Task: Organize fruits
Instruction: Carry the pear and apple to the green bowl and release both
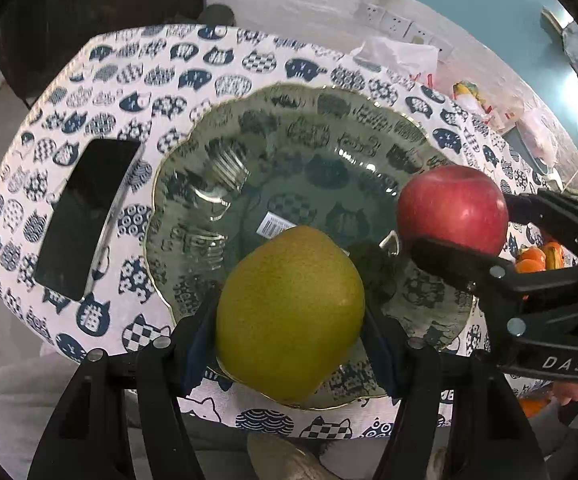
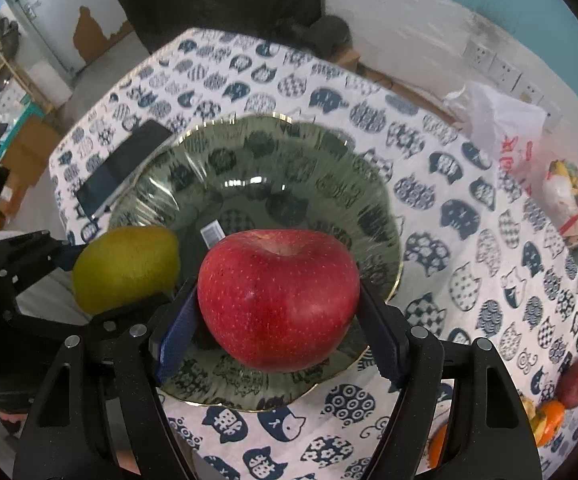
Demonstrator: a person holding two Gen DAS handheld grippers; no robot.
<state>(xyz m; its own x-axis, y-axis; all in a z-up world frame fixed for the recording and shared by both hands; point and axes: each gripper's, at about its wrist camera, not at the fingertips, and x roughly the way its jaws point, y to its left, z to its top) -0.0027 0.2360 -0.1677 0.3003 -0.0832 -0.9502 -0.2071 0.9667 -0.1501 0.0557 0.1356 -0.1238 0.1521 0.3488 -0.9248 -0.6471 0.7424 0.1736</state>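
Left wrist: "DAS" on right claw (image 1: 455, 232)

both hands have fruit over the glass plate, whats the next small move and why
Probably lower both a little further and set the fruit down in the glass plate. The left gripper is shut on the green pear and the right gripper on the red apple; both hang above the plate's bare middle, apart from each other.

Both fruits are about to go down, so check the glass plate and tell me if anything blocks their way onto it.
Nothing visible does. The glass plate lies bare below the red apple and green pear; only a flat barcode sticker shows there.
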